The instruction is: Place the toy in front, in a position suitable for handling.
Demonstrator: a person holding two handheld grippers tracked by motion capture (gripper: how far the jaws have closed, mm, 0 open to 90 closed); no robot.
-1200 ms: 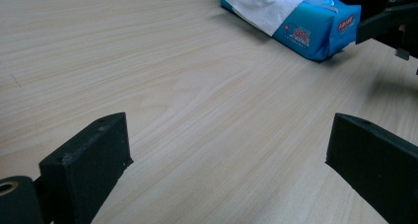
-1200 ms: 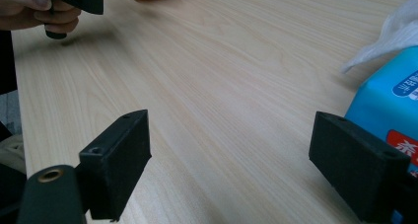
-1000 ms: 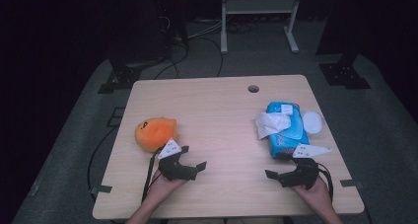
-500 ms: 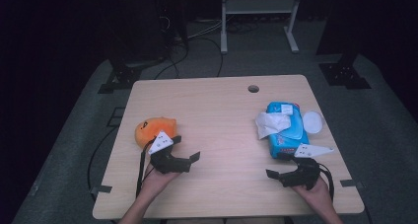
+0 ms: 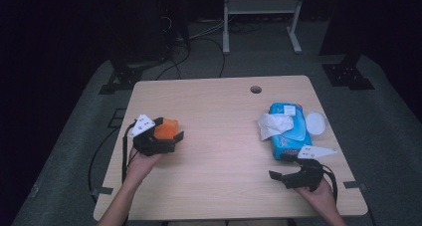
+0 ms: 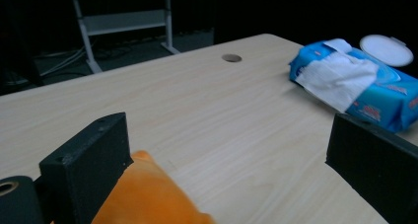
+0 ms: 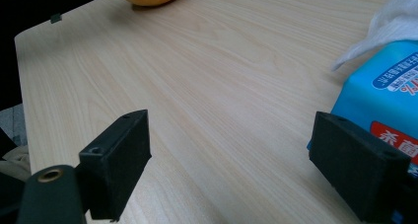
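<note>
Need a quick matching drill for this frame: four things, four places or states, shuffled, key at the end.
Things:
1. orange plush toy
2. blue wipes pack
3. round white lid
4. right tongs

Places or states:
A. open, low over the table's near right part
B. flipped open beside the pack's far right side
C. between the open jaws of the left tongs
D. a white wipe pulled out of its top

Pairs: 1-C, 2-D, 3-B, 4-A
</note>
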